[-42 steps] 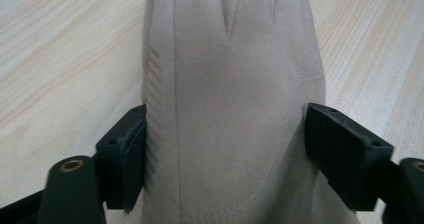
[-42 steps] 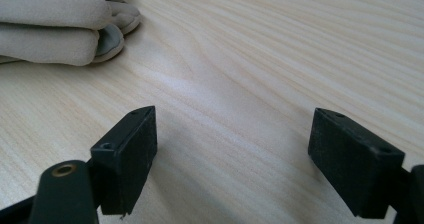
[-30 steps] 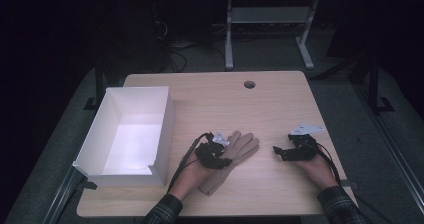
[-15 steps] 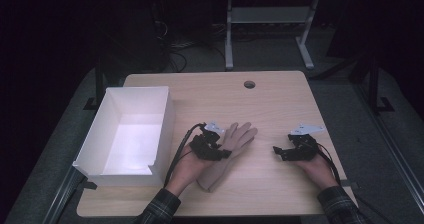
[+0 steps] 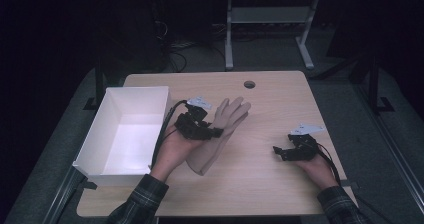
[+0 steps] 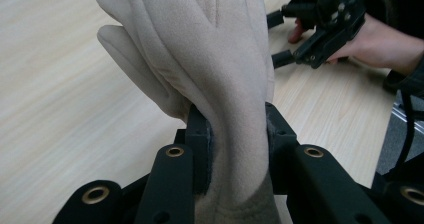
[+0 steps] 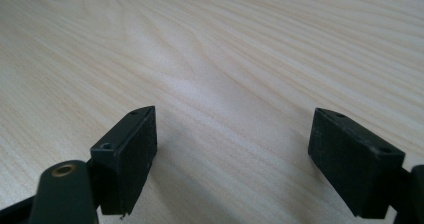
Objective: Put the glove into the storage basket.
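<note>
A beige fabric glove [image 5: 220,131] hangs lifted above the wooden table [image 5: 265,109], its fingers pointing up and away. My left gripper [image 5: 206,132] is shut on the glove's palm; in the left gripper view both pads pinch the glove [image 6: 220,74] between them, at my left gripper [image 6: 235,134]. My right gripper [image 5: 281,153] rests low over the table at the right, open, with bare wood between its fingers [image 7: 125,159]. The right gripper [image 6: 285,39] also appears farther off in the left gripper view.
A white open box [image 5: 127,131] stands at the table's left edge, close beside the left hand. A round cable hole [image 5: 249,84] sits near the far edge. Dark floor and a white frame lie beyond the table.
The left gripper has risen with the glove, pulling it up off the table and a little toward the box. The right gripper has stayed where it was.
</note>
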